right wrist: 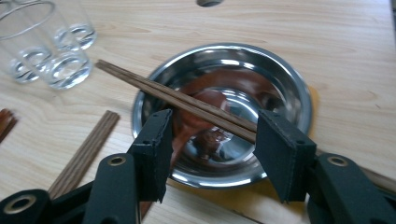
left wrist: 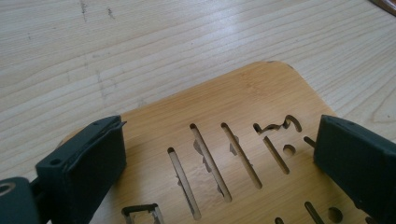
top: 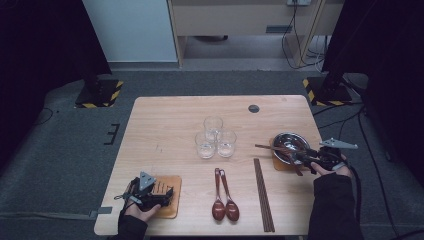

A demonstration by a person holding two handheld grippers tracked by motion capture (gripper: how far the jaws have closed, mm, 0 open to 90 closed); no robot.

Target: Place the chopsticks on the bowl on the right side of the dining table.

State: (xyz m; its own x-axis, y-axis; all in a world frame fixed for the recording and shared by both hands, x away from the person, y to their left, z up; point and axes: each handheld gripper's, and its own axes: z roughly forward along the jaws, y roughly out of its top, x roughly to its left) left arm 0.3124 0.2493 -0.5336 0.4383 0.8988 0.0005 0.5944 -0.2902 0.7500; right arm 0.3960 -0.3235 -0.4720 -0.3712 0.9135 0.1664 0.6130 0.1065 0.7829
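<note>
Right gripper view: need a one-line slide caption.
Open right gripper poised at a steel bowl holding a brown spoon, a chopstick pair laid across its rim.

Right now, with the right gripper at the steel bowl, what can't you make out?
- Right gripper view: its own jaws cover the near rim of the steel bowl, and I cannot tell whether they touch the chopsticks.
- Same view: the spoon in the bowl blurs into reflections.
- Left gripper view: the slotted wooden coaster is cut off by the bottom edge.
- High view: both grippers' jaws too small to judge.
</note>
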